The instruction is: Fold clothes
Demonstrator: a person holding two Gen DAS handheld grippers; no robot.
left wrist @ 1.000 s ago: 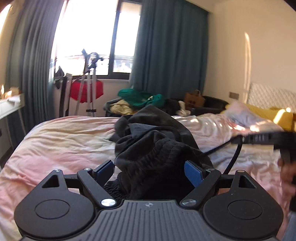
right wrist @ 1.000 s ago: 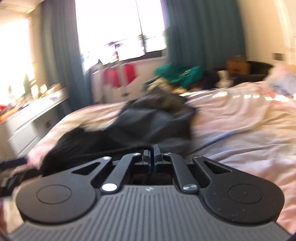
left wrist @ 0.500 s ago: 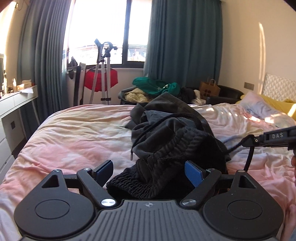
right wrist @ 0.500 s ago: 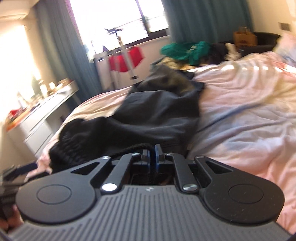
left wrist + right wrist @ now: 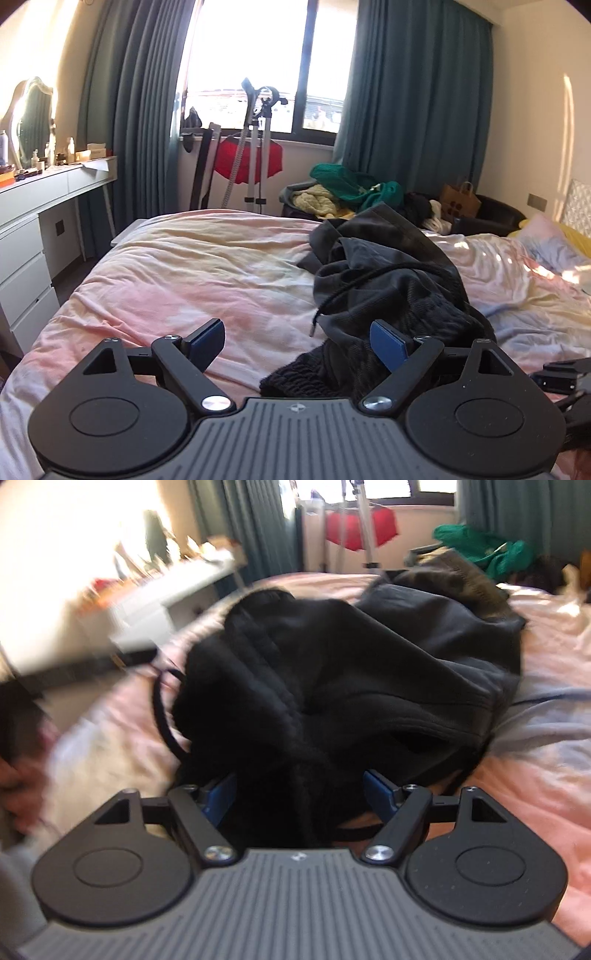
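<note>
A crumpled black garment with a ribbed waistband and a loose drawstring lies in a heap on the pink bed. My left gripper is open and empty, low over the bed, with the waistband beside its right pad. In the blurred right wrist view the same garment fills the middle. My right gripper is open, its blue pads on either side of a bunched fold of the garment. The right gripper's body shows at the right edge of the left wrist view.
A white dresser with a mirror stands left of the bed. A tripod and a red cloth stand under the window. A basket of green and yellow clothes and a dark armchair with a paper bag sit beyond the bed. Pillows lie at right.
My right gripper was shut on the garment's drawstring and has opened, now close over the heap. My left gripper stayed open and shifted left, so the garment sits to its right.
</note>
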